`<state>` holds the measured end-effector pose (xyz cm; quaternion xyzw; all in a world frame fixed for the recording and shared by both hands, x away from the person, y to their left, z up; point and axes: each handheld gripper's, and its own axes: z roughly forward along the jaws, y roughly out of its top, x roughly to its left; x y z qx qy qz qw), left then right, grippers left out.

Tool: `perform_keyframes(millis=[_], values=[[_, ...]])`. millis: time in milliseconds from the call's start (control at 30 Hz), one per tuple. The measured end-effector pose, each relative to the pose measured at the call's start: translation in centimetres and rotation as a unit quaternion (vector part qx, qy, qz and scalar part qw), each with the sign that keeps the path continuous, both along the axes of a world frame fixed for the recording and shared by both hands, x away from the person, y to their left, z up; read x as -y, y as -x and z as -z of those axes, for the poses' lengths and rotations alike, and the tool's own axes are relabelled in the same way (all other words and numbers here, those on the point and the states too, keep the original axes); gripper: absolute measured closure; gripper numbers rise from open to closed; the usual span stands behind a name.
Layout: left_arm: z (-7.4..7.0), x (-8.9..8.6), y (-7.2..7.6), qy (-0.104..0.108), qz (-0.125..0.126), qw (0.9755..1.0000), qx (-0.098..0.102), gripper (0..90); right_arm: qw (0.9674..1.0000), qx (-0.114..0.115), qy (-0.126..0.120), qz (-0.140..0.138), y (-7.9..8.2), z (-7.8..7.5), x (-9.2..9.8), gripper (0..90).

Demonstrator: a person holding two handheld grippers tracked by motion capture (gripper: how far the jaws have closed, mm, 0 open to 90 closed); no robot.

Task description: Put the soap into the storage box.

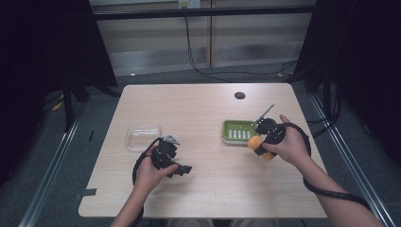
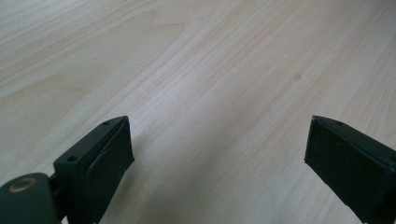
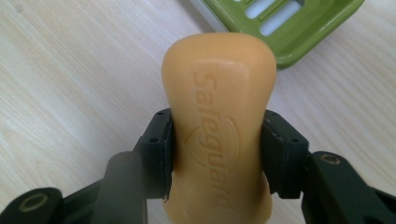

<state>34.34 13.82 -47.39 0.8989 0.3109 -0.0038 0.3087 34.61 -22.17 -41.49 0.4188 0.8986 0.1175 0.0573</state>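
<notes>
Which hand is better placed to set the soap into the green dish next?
Right. The right tool is shut on the orange soap bar, right beside the green soap dish. The left tool is open with nothing between its jaws, over bare table near the clear lid.

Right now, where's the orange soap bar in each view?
High view: soap bar right of centre, in the right gripper, just below the green soap dish.
Left gripper view: bare table between open jaws.
Right gripper view: soap bar centre, clamped.
Shared landmark: green soap dish, top right there.
</notes>
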Motion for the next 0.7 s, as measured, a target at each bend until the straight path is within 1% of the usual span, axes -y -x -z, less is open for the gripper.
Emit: perform_keyframes(millis=[67, 100, 133, 200, 267, 300, 333, 367, 400, 433, 500, 533, 567, 700], values=[[0.0, 0.0, 0.0, 0.0, 0.0, 1.0, 0.001, 7.6, 1.0, -0.003, 0.001, 0.001, -0.1, 0.0, -0.1, 51.1], [0.0, 0.1, 0.1, 0.007, -0.009, 0.9999, 0.0, 7.6, 1.0, -0.002, -0.001, -0.004, -0.3, 0.0, -0.1, 51.1], [0.0, 0.1, 0.1, 0.006, -0.008, 0.9999, 0.0, 7.6, 1.0, -0.001, -0.004, -0.004, -0.3, 0.1, -0.1, 51.1], [0.0, 0.0, 0.0, 0.002, -0.003, 1.0, 0.001, 7.6, 1.0, -0.002, -0.001, -0.008, -0.5, 0.1, -0.2, 51.1], [0.0, 0.0, 0.0, 0.0, -0.004, 1.0, 0.0, 7.6, 0.9999, 0.001, 0.001, -0.013, -0.7, 0.1, -0.2, 51.1], [0.1, 0.1, 0.0, 0.005, -0.011, 0.9999, 0.0, 7.6, 0.9999, 0.001, -0.002, -0.012, -0.7, 0.1, -0.2, 51.1], [0.0, 0.0, 0.0, 0.001, -0.003, 1.0, 0.0, 7.6, 0.9999, 0.001, -0.004, -0.011, -0.8, 0.0, -0.3, 51.1], [0.0, 0.1, 0.0, 0.005, -0.01, 0.9999, 0.0, 7.6, 0.9999, 0.002, -0.005, -0.015, -0.9, 0.0, -0.3, 51.1], [0.0, 0.0, 0.0, 0.005, -0.01, 0.9999, 0.0, 7.5, 0.9999, 0.0, -0.003, -0.016, -0.9, 0.0, -0.3, 51.1], [0.0, 0.1, 0.0, 0.006, -0.01, 0.9999, 0.0, 7.6, 0.9998, 0.002, -0.003, -0.019, -1.0, 0.0, -0.3, 51.1], [0.0, 0.0, 0.0, 0.001, -0.003, 1.0, 0.001, 7.5, 0.9998, 0.0, -0.005, -0.02, -1.2, -0.1, -0.4, 51.1], [0.0, 0.0, 0.0, -0.003, 0.0, 1.0, 0.001, 7.6, 0.9997, 0.003, -0.006, -0.022, -1.3, -0.1, -0.4, 51.1], [0.0, 0.0, 0.0, 0.0, -0.003, 1.0, 0.0, 7.6, 0.9997, 0.003, -0.004, -0.025, -1.3, -0.1, -0.5, 51.1], [0.1, 0.0, 0.0, -0.001, -0.002, 1.0, -0.001, 7.6, 0.9996, 0.005, -0.005, -0.028, -1.6, -0.3, -0.6, 51.1]])
